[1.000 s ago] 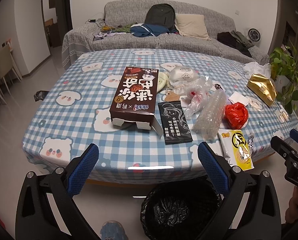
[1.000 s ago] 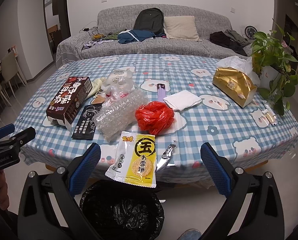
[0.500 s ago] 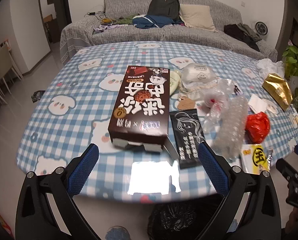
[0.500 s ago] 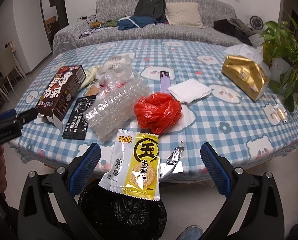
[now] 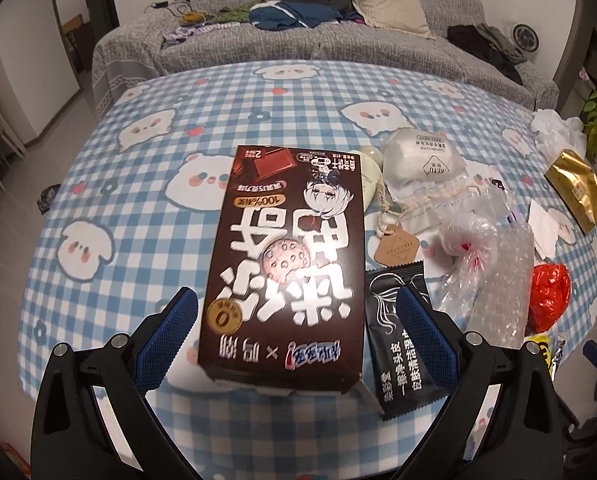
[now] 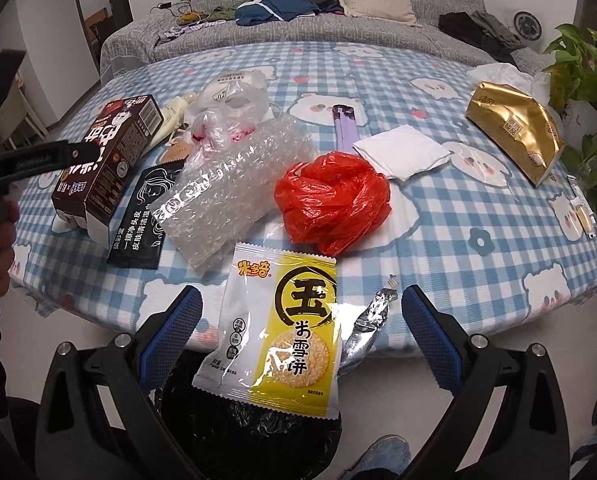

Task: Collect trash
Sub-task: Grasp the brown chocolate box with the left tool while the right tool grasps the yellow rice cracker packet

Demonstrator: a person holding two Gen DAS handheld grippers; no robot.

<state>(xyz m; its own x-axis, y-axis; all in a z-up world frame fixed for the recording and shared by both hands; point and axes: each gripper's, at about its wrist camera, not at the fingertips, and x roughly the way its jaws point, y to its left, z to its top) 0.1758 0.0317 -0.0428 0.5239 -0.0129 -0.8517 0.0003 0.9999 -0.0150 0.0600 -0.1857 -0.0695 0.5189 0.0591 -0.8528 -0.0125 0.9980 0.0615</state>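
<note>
Checked tablecloth (image 5: 146, 216), sofa behind | left gripper (image 5: 294, 332) wide open, empty, straddling the near end of the brown box (image 5: 288, 264), long axis running away | right gripper (image 6: 300, 330) open, empty, around yellow wrapper (image 6: 282, 328) overhanging the bin (image 6: 250, 436).

Glossy cardboard box (image 5: 286, 264), crinkly red plastic bag (image 6: 332, 204), checked cloth tablecloth (image 5: 138, 216).

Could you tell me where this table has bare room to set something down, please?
Free: the cloth left of the brown box, and the far strip toward the sofa. Also between the red bag and gold pouch. Crowded: from the box across the bubble wrap to the red bag.
</note>
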